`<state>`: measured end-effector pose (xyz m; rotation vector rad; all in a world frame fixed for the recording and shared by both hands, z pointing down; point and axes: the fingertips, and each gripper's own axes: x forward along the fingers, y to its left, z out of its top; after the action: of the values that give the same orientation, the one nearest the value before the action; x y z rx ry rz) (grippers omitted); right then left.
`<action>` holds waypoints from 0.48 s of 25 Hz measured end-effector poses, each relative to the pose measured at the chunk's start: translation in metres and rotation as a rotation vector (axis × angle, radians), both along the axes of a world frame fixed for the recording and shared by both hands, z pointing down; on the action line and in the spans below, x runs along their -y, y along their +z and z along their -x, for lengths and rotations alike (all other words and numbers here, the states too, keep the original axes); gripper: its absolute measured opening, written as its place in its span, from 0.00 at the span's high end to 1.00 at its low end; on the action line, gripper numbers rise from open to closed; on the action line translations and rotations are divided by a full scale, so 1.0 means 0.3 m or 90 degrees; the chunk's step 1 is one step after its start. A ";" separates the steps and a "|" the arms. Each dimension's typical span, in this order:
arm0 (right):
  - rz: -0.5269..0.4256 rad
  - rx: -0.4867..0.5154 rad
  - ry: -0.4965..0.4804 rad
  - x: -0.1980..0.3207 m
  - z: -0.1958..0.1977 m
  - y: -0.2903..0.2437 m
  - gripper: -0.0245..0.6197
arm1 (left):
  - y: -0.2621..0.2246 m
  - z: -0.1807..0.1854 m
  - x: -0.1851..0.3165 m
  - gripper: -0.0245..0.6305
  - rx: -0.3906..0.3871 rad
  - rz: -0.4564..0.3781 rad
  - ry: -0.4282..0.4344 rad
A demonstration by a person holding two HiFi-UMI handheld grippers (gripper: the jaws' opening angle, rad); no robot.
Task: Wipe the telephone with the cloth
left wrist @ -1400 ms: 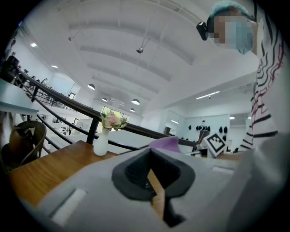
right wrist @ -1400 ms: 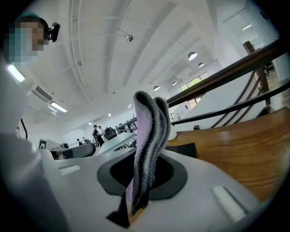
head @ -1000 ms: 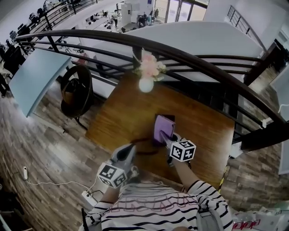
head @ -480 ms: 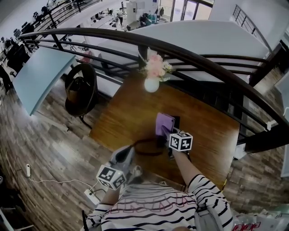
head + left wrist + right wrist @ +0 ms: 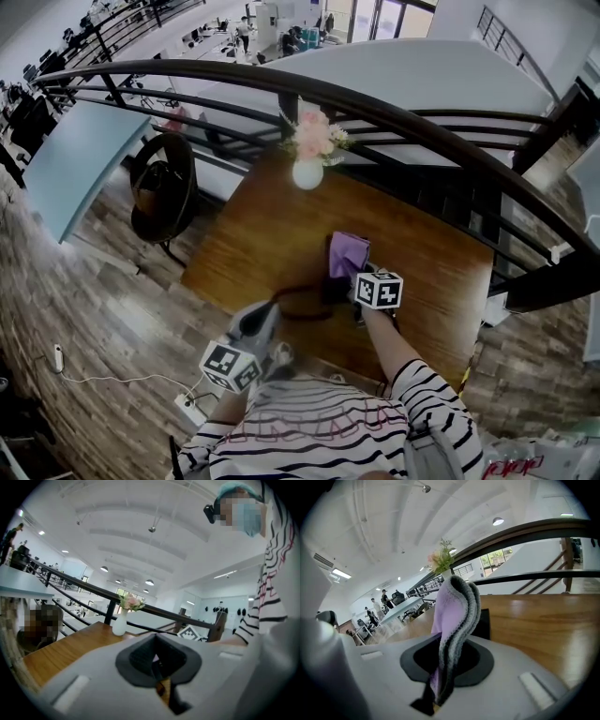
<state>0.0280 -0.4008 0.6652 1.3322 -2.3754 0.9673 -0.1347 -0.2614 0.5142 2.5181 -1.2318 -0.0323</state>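
A purple and grey cloth lies bunched over a black telephone near the middle of the wooden table. My right gripper is shut on the cloth's near end. In the right gripper view the cloth rises folded from the right gripper, and the telephone shows dark behind it. My left gripper hangs at the table's near edge, its tip at a dark cord loop. In its own view the left gripper has its jaws together; whether the cord is between them is hidden.
A white vase of pink flowers stands at the table's far edge, just before a dark curved railing. A black chair stands left of the table. A white power strip and cable lie on the floor at the near left.
My right gripper has moved away from me over the telephone, and the cloth has gone from lying flat to bunched up. The left gripper has stayed put.
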 end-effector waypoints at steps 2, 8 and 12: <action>0.006 -0.007 0.019 -0.001 -0.055 0.013 0.88 | 0.002 -0.011 -0.006 0.96 0.002 -0.001 0.003; 0.010 -0.024 0.061 -0.008 -0.200 0.020 0.88 | 0.001 -0.052 -0.021 0.96 0.004 -0.004 0.017; 0.012 -0.037 0.078 -0.020 -0.262 0.028 0.88 | 0.000 -0.082 -0.030 0.96 0.003 -0.005 0.026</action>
<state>0.1067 -0.3947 0.6735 1.4935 -2.2587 0.9674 -0.1101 -0.2524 0.5142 2.5501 -1.1844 -0.0207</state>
